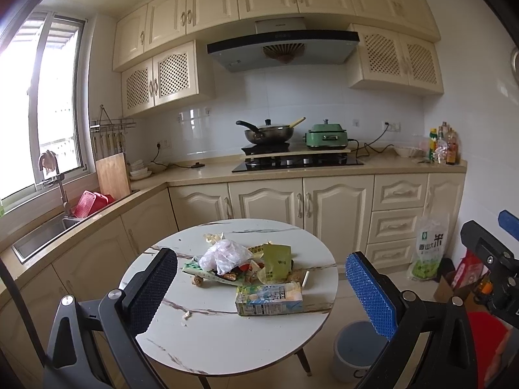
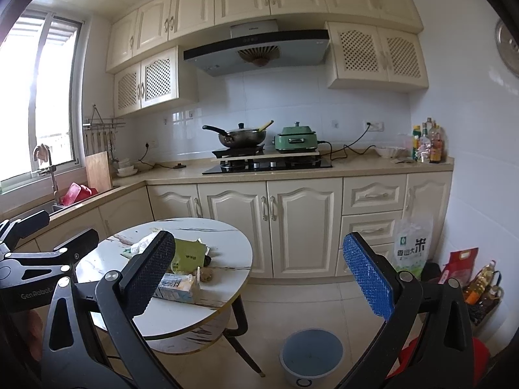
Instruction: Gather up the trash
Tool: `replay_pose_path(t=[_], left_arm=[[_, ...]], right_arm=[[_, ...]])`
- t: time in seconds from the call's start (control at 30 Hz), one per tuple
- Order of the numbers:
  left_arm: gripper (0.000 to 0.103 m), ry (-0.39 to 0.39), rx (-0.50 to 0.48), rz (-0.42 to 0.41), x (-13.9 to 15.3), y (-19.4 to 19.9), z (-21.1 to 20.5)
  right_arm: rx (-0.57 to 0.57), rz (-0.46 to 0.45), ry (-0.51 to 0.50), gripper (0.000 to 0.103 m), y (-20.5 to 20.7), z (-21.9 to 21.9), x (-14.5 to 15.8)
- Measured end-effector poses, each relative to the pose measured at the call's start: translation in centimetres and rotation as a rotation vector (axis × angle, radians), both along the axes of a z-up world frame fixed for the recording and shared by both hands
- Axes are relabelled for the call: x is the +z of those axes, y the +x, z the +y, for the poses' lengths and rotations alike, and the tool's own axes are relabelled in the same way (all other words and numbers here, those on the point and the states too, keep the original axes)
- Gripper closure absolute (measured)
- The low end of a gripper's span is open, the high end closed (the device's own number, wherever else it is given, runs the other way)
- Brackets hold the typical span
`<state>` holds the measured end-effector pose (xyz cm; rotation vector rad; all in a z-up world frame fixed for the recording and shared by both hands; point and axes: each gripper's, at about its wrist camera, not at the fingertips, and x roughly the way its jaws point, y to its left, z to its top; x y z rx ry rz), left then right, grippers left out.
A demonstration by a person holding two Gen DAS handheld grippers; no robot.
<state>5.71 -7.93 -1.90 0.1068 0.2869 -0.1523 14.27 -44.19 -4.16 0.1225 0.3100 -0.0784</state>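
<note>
A pile of trash lies on a round white marble-look table: a crumpled clear plastic bag, a green packet, a flattened drink carton and a small brown lump. My left gripper is open and empty, held above the table's near side with the pile between its fingers in view. My right gripper is open and empty, to the right of the table, above the floor. The carton and green packet also show in the right wrist view. A grey-blue waste bin stands on the floor by the table.
Cream kitchen cabinets and a counter run behind, with a wok, a green cooker and a sink at left. A rice bag, red bags and an oil bottle stand on the floor at right. The bin also shows in the left wrist view.
</note>
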Motion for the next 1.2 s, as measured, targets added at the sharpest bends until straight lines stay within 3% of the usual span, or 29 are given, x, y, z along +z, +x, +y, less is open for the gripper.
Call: replay_pose_path(t=[0.8,0.97,1.2], left_arm=[[0.001,-0.024,0.032,0.049,-0.6,3.6,2.2],[0.001,-0.023,0.053,0.092,-1.8,5.7,3.4],[0.001,-0.055,0.115,0.225,-4.0,11.1,6.9]], right_arm=[[0.063,0.033,-0.01,0.0,3.1,2.3,-1.6],[0.09,0.054,-0.007,0.0,5.0,2.8,-2.7],[0.142,0.134,-0.005,0.0,9.3,4.0,-5.5]])
